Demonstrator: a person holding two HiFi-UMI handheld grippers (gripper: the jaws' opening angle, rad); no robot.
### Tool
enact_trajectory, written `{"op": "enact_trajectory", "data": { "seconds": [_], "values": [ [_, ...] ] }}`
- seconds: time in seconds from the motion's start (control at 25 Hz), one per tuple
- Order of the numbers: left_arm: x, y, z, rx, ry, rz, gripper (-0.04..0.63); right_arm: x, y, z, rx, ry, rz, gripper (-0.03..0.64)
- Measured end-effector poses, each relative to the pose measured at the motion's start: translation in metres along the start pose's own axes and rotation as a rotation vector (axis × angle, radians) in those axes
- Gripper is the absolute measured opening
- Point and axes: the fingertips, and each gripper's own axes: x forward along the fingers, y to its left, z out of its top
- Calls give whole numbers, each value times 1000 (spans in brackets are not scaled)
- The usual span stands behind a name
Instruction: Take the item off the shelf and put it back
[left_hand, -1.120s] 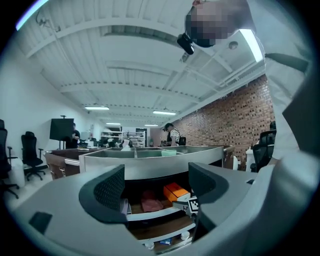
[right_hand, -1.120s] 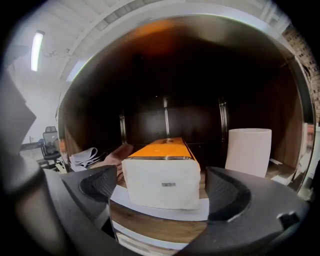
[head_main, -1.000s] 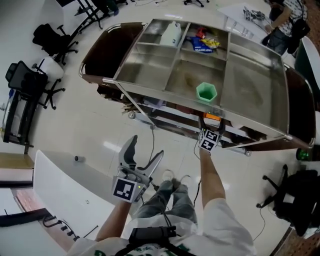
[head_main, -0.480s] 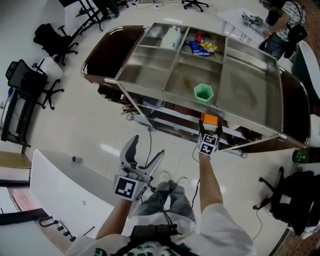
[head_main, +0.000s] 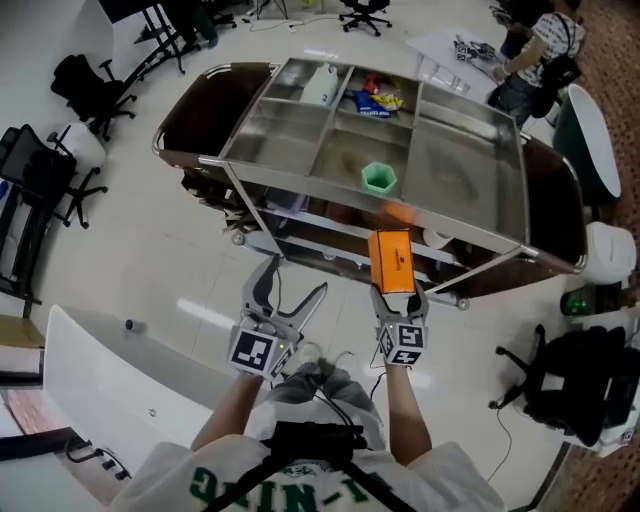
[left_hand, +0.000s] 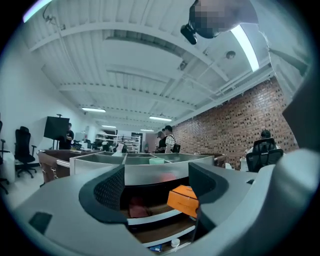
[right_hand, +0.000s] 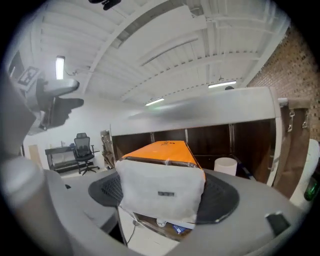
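- Right gripper (head_main: 398, 298) has just been closing its jaws and is now clamped on the near end of the orange box (head_main: 391, 260). In the right gripper view the box sits squarely between both pads, so it's a solid hold.
- The box is up in the air, lying flat, with its long side pointing away from us toward the shelf cart (head_main: 460, 175). From the head view its far end overlaps the cart's front edge. We can't tell whether that end is under the top tray or just short of it.
- The near end of the box looks white, maybe wrapped, and the top is plain orange.
- Left gripper (head_main: 295, 280) has its jaws spread wide with nothing in them. It's held out to the left of the box, well apart from it. In the left gripper view we only see the cart and the orange box far off through the gap.
- On the cart's top tray, a green cup (head_main: 379, 177) stands in the middle front compartment. A white bottle (head_main: 320, 85) and some snack packets (head_main: 372, 98) are in the back ones.
- A white cup (right_hand: 225, 166) sits on a lower shelf, just right of the box in the right gripper view.
- A person (head_main: 530, 50) is standing at a table beyond the cart.
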Motion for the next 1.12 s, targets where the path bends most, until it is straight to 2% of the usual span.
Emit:
{"op": "enact_trajectory", "data": {
  "seconds": [0.28, 0.56, 0.76, 1.12],
  "values": [
    [-4, -11, 2, 9, -17, -37, 375, -95, 13, 62, 17, -97, -8, 428],
    [-14, -9, 7, 15, -25, -36, 374, -150, 21, 120, 10, -155, -37, 428],
    [-21, -9, 8, 12, -42, -19, 375, -164, 27, 135, -7, -179, -20, 428],
    [-24, -22, 10, 2, -38, -24, 375, -176, 25, 134, -8, -186, -17, 428]
  ]
}}
